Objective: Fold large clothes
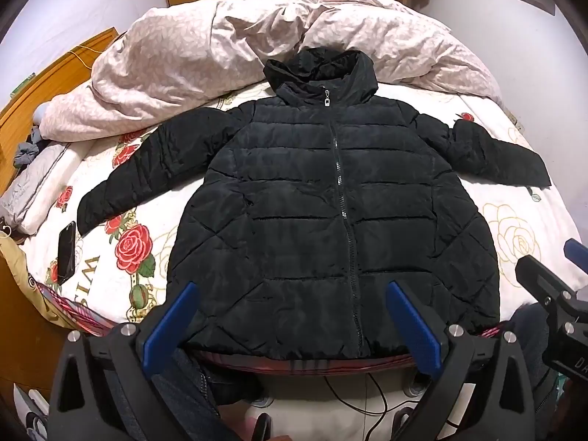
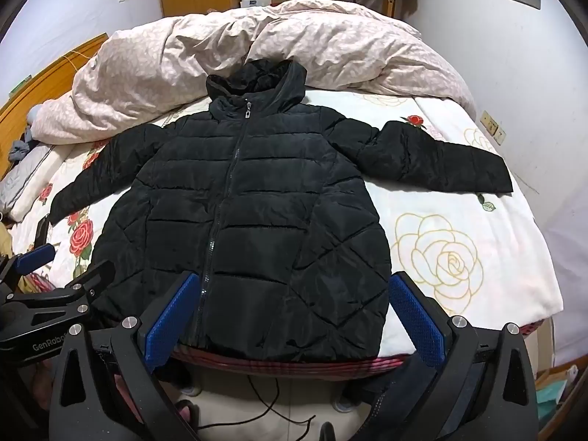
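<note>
You see a black hooded puffer jacket (image 1: 323, 198) lying flat, front side up, on the bed (image 1: 522, 235). Its zipper (image 1: 343, 198) is closed up to the collar. The hood (image 1: 319, 68) points to the far side and touches the crumpled pink duvet (image 1: 191, 47). Both sleeves are spread outward: the left sleeve (image 1: 147, 172) runs toward the near left, the right sleeve (image 2: 444, 161) toward the right edge of the bed. The hem lies at the near edge of the bed, over a red plaid layer.

The bed sheet carries a printed rose pattern. A black smartphone (image 1: 67, 248) lies on the sheet, near the cuff of the left sleeve but apart from it. A grey pillow (image 1: 25, 187) lies at the far left.

Your left hand-held gripper (image 1: 290, 316) hovers over the left half of the hem. Its jaws are spread wide and grasp nothing. Your right hand-held gripper (image 2: 292, 312) hovers over the right half of the hem, likewise released and empty. Whether any blue pad (image 2: 172, 316) touches the fabric cannot be determined. Each gripper appears at the edge of the other's view.
</note>
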Demonstrator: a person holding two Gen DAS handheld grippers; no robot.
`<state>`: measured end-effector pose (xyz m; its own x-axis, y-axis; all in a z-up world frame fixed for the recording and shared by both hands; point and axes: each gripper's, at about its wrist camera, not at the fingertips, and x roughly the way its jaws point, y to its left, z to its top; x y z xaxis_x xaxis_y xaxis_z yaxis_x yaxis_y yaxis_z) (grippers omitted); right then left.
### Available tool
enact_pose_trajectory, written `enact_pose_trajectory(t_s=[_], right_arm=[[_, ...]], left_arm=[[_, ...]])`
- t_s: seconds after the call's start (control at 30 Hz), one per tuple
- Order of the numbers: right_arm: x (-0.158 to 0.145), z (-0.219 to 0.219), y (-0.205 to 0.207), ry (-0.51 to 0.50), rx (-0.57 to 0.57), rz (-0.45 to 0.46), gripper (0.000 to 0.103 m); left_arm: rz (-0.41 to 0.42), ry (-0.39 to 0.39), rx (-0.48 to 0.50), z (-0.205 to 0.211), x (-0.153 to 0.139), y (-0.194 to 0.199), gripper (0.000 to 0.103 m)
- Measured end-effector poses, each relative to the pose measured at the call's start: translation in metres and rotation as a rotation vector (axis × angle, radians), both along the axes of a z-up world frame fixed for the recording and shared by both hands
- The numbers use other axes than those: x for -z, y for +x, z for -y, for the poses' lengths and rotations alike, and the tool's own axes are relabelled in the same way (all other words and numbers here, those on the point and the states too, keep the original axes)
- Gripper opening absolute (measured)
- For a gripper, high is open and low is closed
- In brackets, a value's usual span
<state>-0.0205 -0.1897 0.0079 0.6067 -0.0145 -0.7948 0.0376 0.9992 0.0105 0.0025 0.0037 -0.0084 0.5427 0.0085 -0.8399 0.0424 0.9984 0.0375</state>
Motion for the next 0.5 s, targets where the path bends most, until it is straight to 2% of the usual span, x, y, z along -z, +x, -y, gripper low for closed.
enact_pose_trajectory(t_s=[0.5], right_arm=[[0.0015, -0.0001, 0.0024, 0.004, 0.001, -0.003, 0.102]], left_arm=[[-0.004, 0.000, -0.001, -0.0020, 0.0009, 0.0010, 0.103]])
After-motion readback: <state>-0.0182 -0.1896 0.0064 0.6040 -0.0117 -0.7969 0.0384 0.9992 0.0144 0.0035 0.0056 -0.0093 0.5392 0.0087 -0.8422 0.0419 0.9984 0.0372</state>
